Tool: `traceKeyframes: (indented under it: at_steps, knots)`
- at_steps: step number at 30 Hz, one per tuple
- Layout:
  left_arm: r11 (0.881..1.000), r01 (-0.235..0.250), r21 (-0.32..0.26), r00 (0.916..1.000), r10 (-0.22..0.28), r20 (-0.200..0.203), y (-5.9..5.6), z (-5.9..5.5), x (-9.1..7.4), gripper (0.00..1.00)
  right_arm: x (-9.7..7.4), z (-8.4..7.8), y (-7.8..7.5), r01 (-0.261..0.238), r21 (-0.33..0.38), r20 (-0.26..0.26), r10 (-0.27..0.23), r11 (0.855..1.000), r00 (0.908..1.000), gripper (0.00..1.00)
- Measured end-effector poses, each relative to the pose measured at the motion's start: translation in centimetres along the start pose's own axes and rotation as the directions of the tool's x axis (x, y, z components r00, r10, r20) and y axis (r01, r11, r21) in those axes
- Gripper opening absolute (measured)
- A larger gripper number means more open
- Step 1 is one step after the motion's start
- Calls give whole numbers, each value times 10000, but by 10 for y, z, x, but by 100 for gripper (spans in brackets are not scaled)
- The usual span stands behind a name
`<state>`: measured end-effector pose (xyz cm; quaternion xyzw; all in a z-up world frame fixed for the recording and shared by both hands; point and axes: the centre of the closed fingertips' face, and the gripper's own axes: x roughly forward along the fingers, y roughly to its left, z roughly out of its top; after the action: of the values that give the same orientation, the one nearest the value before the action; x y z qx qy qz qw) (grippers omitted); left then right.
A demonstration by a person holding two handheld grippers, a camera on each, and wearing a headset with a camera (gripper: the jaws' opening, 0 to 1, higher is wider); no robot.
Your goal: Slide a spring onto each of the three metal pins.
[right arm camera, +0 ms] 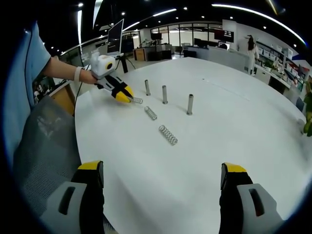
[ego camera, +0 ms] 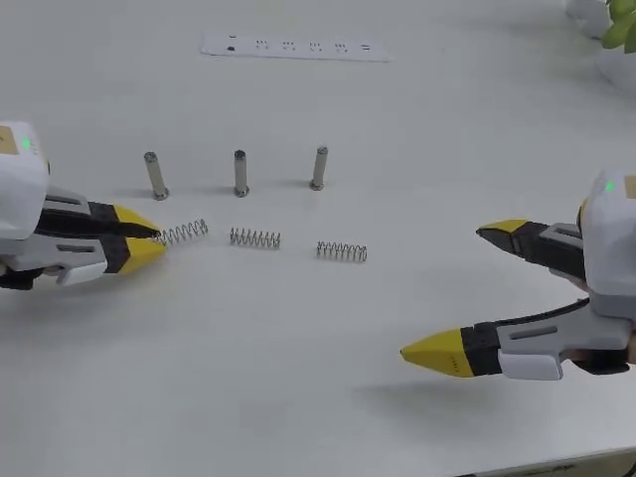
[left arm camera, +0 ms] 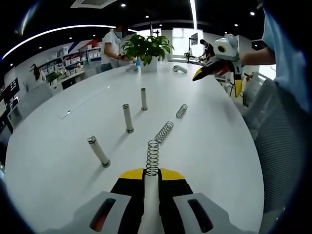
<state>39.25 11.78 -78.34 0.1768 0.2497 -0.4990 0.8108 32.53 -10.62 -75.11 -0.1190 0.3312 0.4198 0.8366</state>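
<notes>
Three upright metal pins stand in a row on the white table: left pin [ego camera: 156, 176], middle pin [ego camera: 240, 173], right pin [ego camera: 319, 168]. In front of them lie three springs. My left gripper [ego camera: 157, 238] [left arm camera: 152, 171] is shut on the near end of the left spring [ego camera: 186, 233] [left arm camera: 152, 156], which lies flat close beside the left pin [left arm camera: 99, 151]. The middle spring [ego camera: 255, 238] [right arm camera: 150, 113] and the right spring [ego camera: 342, 251] [right arm camera: 168, 134] lie loose. My right gripper [ego camera: 444, 290] [right arm camera: 161, 168] hangs wide open at the right, well short of the right spring.
A white printed strip [ego camera: 295, 47] lies at the table's far side. A green plant [ego camera: 621, 25] [left arm camera: 146, 48] stands at the far right corner. The table's front edge [ego camera: 556, 465] runs just below my right gripper. People stand in the room behind.
</notes>
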Motion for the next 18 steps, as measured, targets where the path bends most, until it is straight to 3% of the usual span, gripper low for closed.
traceKeyframes:
  at_steps: [18]
  knots:
    - [9958, 808, 425, 9943, -835, 657, -48, 33, -2, 2, -2, 19, 8, -180, -491, 276, 194, 9986, 9994, 98]
